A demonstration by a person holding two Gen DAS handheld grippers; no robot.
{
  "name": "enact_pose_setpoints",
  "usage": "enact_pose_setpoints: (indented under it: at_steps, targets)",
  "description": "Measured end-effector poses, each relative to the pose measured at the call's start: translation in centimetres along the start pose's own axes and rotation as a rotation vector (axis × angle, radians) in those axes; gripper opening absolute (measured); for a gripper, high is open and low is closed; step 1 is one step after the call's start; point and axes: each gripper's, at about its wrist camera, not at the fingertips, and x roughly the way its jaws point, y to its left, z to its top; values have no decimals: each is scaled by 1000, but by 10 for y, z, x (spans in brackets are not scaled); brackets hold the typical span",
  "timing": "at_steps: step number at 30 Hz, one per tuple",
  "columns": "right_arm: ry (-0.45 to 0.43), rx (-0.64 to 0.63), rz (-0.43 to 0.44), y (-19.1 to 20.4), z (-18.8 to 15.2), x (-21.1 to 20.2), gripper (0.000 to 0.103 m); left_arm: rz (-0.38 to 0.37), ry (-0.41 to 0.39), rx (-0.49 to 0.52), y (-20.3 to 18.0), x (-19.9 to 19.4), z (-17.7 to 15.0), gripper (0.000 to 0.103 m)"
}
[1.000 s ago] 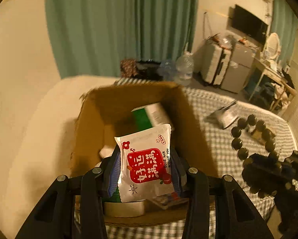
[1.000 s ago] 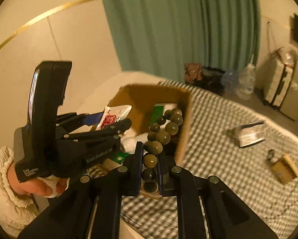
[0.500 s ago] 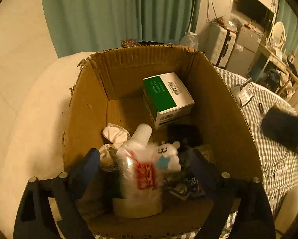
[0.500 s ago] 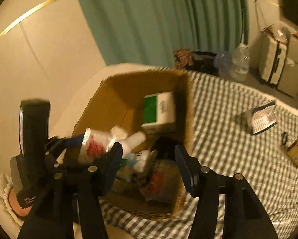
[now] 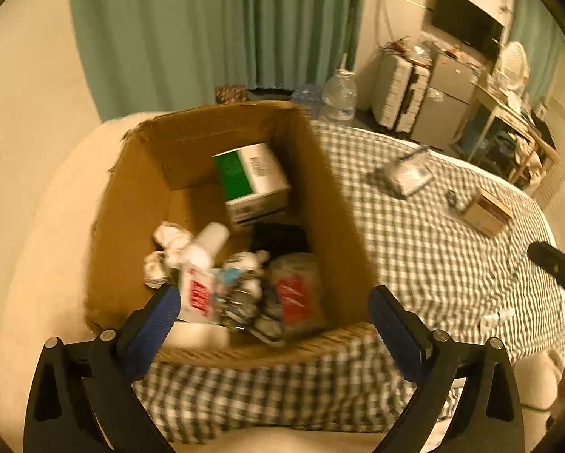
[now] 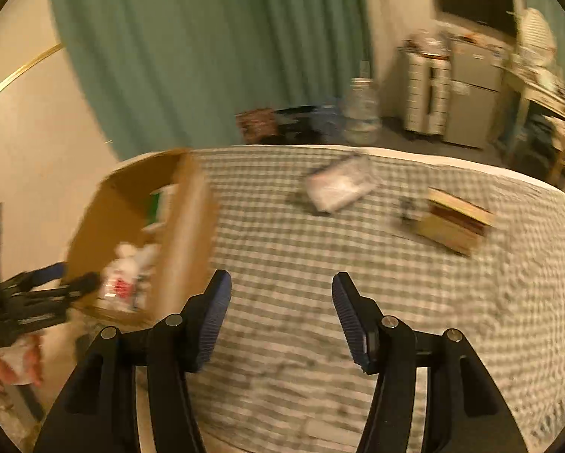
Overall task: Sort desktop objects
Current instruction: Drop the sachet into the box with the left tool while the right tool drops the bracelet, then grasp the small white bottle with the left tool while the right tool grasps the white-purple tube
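Note:
A brown cardboard box [image 5: 331, 196] stands on the checked cloth at the table's left end. In it lie a green and white carton [image 5: 250, 177], a white bottle [image 5: 203, 245], crumpled white wrappers and red and white snack packets [image 5: 295, 298]. My left gripper [image 5: 273, 315] is open and empty, just in front of the box's near wall. My right gripper [image 6: 280, 302] is open and empty over the bare cloth, right of the box [image 6: 186, 222]. A silver packet [image 6: 339, 185] and a tan small box [image 6: 452, 222] lie on the cloth beyond it.
The table with the checked cloth [image 6: 433, 302] is rounded and drops off at the right. The silver packet [image 5: 403, 175] and tan box [image 5: 486, 209] show in the left wrist view too. Green curtains, a water bottle and cabinets stand behind the table.
The left gripper opened and dropped the red and white packet into the box. The right gripper opened, released the dark bead bracelet, and swung right over the cloth. Both pulled back.

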Motion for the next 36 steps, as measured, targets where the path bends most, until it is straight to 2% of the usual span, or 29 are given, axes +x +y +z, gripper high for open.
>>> enact_pose_setpoints:
  at_steps: [4,8,10,14,17,20,25,30,33,36]
  targets:
    - [3,68,-78,-61,-21,-13,56,-2,11,84,-61,-2,-26,102]
    - [20,137,-98,-102,-44,-16,56,-69,8,120,-115,9,-54,102]
    - [50,169,-110,-121,-54,-9,56,-100,24,149,-139,19,-67,102]
    - [112,257,-127,-153,-66,6,57,-83,111,248,-179,48,-88,102]
    - [154,341,-116,-174,-75,17,57,-105,111,316,-197,61,-101,102]
    - [250,426,-99,-192,-80,43,57,-142,113,444,-221,70,-112,102]
    - [329,475,-105,-203,-82,72,57,-273,204,576,-253,88,-124,102]
    - [392,487,-118,-197,-85,97,57,-318,269,678,-274,105,-135,102]
    - [386,494,-136,-195,-84,102,60,-342,347,738,-282,118,-144,99]
    - [381,493,-155,-190,-85,103,66,-368,361,757,-285,121,-146,93]
